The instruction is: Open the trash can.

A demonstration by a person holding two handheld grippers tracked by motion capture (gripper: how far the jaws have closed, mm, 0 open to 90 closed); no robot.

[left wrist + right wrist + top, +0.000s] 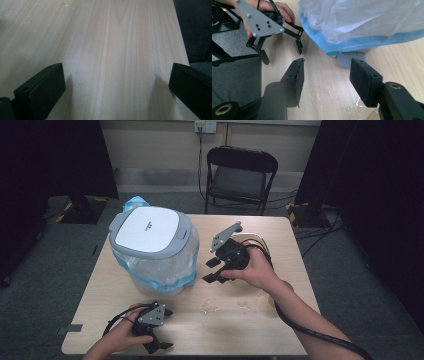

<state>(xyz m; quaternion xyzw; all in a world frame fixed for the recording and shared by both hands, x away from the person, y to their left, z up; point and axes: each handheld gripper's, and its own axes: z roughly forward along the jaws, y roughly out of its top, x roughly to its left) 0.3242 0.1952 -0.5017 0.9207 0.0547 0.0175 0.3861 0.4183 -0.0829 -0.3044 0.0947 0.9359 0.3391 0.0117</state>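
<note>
Plastic-lined bin (152, 251) sits at ten o'clock; I hold my right gripper (212, 270) wide, left gripper (159, 330) wide too, approaching low.

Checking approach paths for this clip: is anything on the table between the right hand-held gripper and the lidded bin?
Nothing visible. The right hand-held gripper stands open, facing the bin's bag-covered base across bare wood with a few wet spots. The left hand-held gripper sits off to the side, out of that path.
</note>
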